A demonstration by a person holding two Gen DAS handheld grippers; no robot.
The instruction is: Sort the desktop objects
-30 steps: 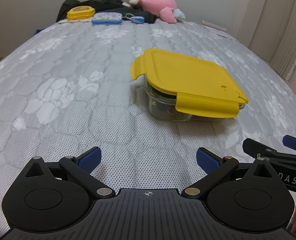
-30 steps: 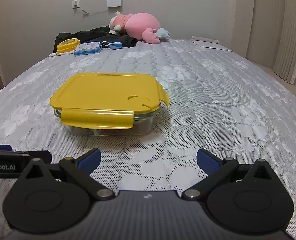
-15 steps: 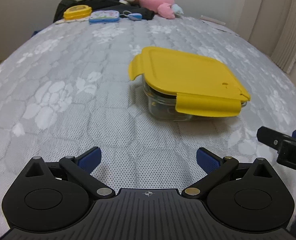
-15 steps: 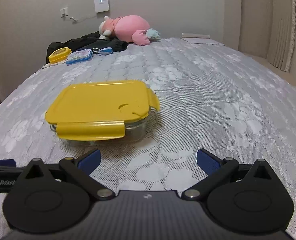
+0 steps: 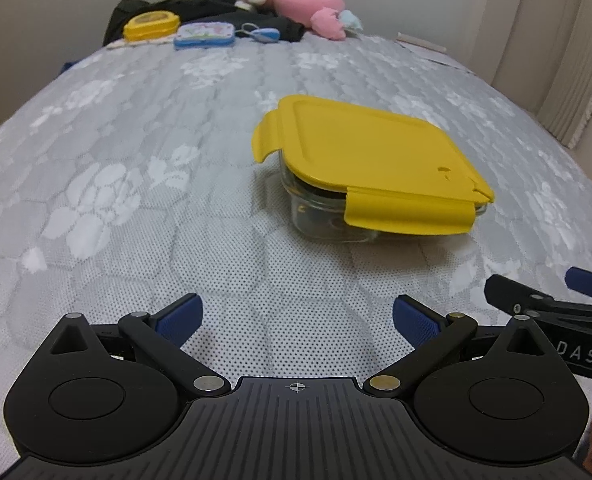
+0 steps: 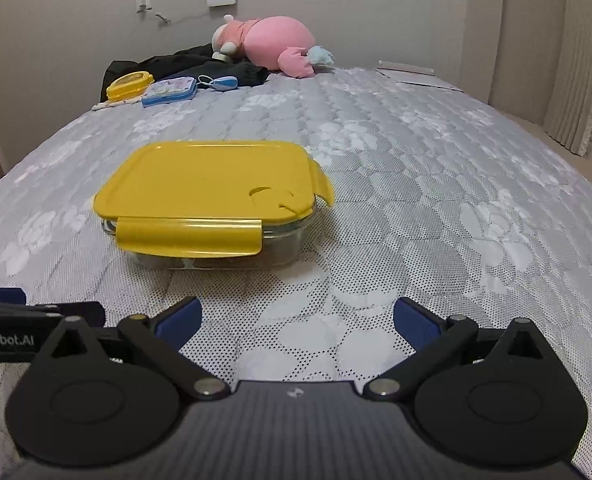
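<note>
At the left of the left wrist view, the left tongs (image 5: 295,318) are seen spread wide and empty above the bed (image 5: 136,160); right of centre lies the glass box (image 5: 328,216) under its yellow lid (image 5: 376,152), flaps unlatched. In the right wrist view the box sits left of centre, and the right tongs (image 6: 295,318) are likewise wide apart, holding nothing. The lid is probably best taken by a flap while the box is steadied.

Yellow lid (image 6: 204,178) on clear glass box (image 6: 284,240); grey floral quilt (image 6: 436,200).
</note>
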